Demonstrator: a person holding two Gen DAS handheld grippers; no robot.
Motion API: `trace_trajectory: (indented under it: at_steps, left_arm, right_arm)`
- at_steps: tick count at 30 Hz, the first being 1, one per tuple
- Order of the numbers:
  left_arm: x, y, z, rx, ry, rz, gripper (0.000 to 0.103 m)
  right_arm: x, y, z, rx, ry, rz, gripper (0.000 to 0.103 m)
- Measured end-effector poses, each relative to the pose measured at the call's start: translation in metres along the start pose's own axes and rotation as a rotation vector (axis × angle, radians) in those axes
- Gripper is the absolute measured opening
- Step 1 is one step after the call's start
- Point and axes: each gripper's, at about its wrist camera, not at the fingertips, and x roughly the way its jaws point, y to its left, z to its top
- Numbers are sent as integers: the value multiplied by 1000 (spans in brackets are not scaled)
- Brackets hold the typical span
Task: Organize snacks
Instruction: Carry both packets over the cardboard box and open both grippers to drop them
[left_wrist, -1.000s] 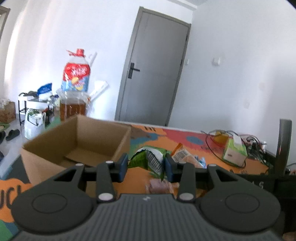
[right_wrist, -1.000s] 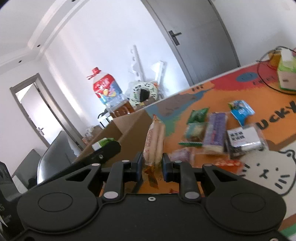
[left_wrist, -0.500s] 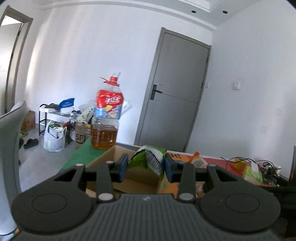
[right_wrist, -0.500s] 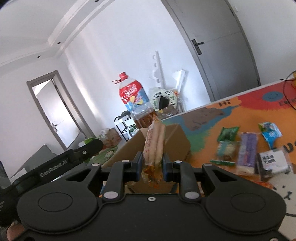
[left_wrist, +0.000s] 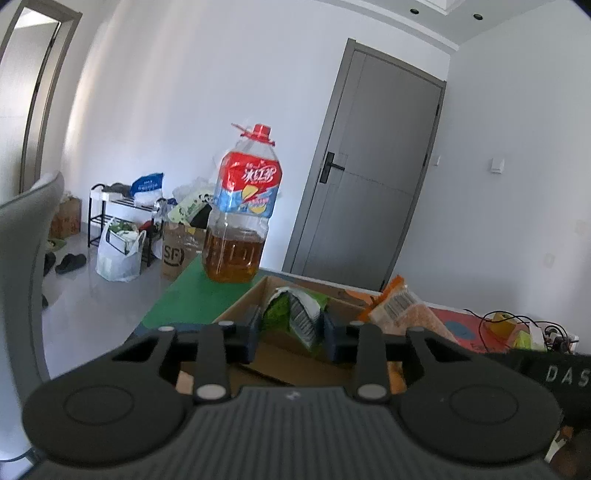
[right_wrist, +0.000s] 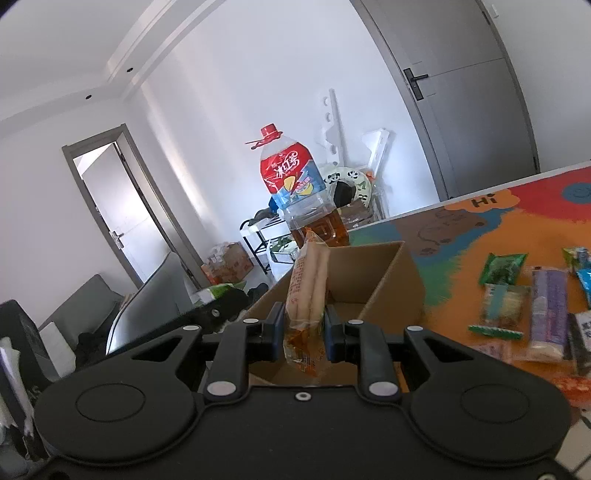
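1. Position: both hand-held grippers are held above the open cardboard box (right_wrist: 373, 280), which stands on the surface toward its far left corner, beside the large tea bottle (left_wrist: 242, 218).
2. Left hand-held gripper (left_wrist: 291, 332): its jaws have just been closing and now press on one green snack bag (left_wrist: 295, 314). The bag stands roughly upright between the pads, its long axis vertical, directly over the box opening.
3. Right hand-held gripper (right_wrist: 306, 332): its jaws are pressed together on one long orange-and-white snack packet (right_wrist: 308, 288). The packet's long axis runs upward from the pads, leaning slightly; its lower end hangs below them.
4. Key relation: the box interior lies just ahead of and below each gripper. Judged from both views, each held item can drop into the box once its jaws spread; neither hand is clearly nearer.
5. Count, held items: two, one per gripper.
6. Count, box: one; its contents are not visible.
7. Count, loose snacks: at least six packets (right_wrist: 517, 302) lie on the surface to the right of the box in the right wrist view; blur at the frame edge prevents an exact total.
8. Additional item: one orange bag (left_wrist: 402, 306) shows past the box's right wall in the left wrist view.
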Motion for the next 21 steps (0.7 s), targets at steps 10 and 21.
trace_trajectory:
  at_steps: [10, 21]
  left_arm:
    - [27, 13, -2, -6, 43, 22, 33]
    - [27, 14, 2, -2, 45, 51, 73]
  right_arm:
    - [34, 1, 2, 12, 38, 3, 23]
    - [42, -6, 6, 43, 57, -29, 39]
